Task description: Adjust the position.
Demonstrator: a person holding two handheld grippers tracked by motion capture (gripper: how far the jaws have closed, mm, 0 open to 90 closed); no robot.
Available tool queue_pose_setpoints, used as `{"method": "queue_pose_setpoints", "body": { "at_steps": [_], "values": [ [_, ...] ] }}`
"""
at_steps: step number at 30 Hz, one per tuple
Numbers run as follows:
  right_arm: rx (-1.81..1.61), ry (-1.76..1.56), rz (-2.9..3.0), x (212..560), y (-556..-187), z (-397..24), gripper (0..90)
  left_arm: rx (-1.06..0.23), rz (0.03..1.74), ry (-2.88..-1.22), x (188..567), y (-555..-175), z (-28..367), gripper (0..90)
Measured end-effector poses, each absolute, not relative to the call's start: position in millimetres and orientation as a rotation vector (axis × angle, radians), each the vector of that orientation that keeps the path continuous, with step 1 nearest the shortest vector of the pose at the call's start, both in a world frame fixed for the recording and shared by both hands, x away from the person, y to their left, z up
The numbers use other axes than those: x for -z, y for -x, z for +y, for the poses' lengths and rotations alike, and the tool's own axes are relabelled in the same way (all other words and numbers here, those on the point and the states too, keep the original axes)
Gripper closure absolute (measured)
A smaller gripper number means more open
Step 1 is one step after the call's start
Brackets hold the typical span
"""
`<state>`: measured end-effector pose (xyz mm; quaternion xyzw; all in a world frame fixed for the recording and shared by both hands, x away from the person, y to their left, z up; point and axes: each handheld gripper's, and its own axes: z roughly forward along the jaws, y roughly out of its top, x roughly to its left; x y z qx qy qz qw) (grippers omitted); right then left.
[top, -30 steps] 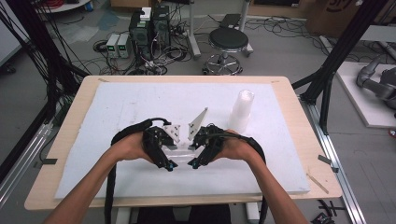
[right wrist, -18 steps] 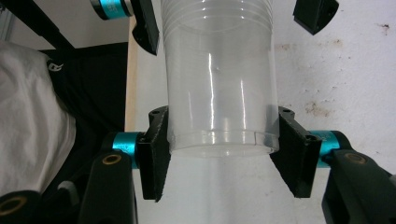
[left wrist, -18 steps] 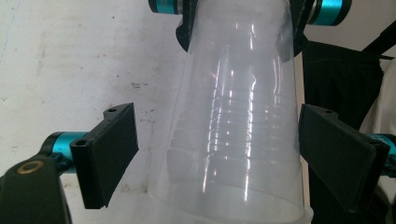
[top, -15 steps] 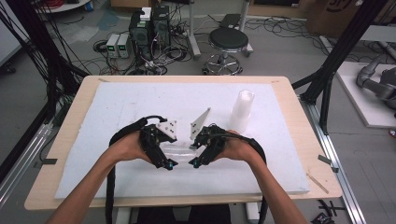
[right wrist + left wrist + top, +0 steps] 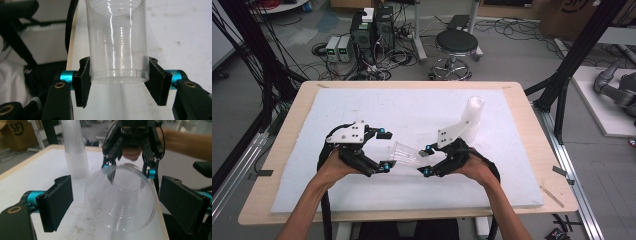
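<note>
- White foam sheet [image 5: 362, 210] covers the wooden table [image 5: 532, 150].
- Right gripper [image 5: 427, 160] clamps the base of a clear plastic cup [image 5: 406, 152]; its own view shows both pads touching the cup's walls.
- Left gripper [image 5: 384, 149] has jaws spread wide around the cup's open mouth, not touching.
- Farther back stands a cup stack [image 5: 473, 116].

Bright, even light; soft shadows; gripper views' backgrounds blurred.
</note>
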<state>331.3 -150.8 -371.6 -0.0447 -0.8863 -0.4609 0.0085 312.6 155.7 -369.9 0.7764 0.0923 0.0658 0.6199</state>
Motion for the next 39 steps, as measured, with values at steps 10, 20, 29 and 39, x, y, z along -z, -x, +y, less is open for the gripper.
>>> {"method": "queue_pose_setpoints", "body": {
  "at_steps": [10,20,29,39],
  "values": [
    [1.705,0.169,-2.582,387.9,-329.7,-162.7,43.3,-0.106,0.265,-1.640,399.8,-310.3,161.4,8.2],
    [1.797,0.145,-2.515,393.8,-329.9,-162.3,43.2,-0.078,0.248,-1.621,403.3,-309.9,153.4,6.4],
    [1.812,0.132,-2.491,394.8,-329.2,-160.6,43.2,-0.047,0.245,-1.604,403.2,-310.7,134.4,6.4],
    [1.823,0.122,-2.485,395.0,-328.8,-161.5,43.2,-0.028,0.217,-1.569,398.3,-313.4,120.0,14.0]
  ]
}}
